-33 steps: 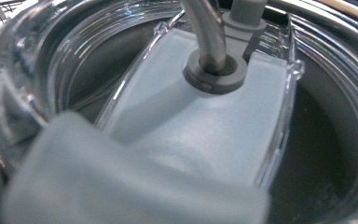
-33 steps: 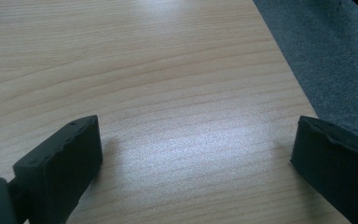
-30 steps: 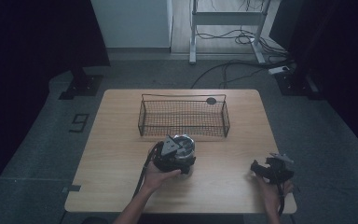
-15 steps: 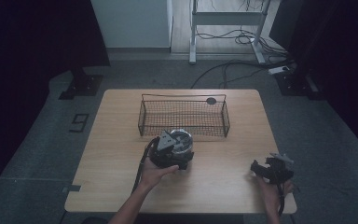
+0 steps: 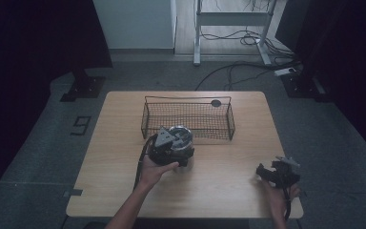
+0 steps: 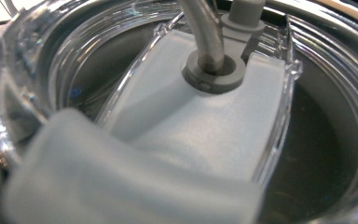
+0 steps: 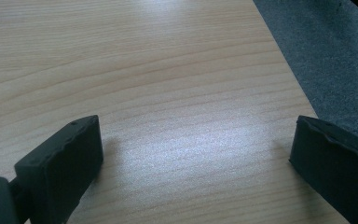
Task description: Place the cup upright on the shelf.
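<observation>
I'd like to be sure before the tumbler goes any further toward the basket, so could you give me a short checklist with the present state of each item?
1. Left gripper has the tumbler: ok by the high view, where the cup sits at its front; the pads' contact cannot be seen.
2. Clear lid seated on the rim: ok, straw in its grommet.
3. Wire basket free to receive: ok, nothing visible inside.
4. Dark round thing at the basket's far rim: cannot tell what it is.
5. Right gripper out of the way: ok, open, low over the table near its right edge.
</observation>
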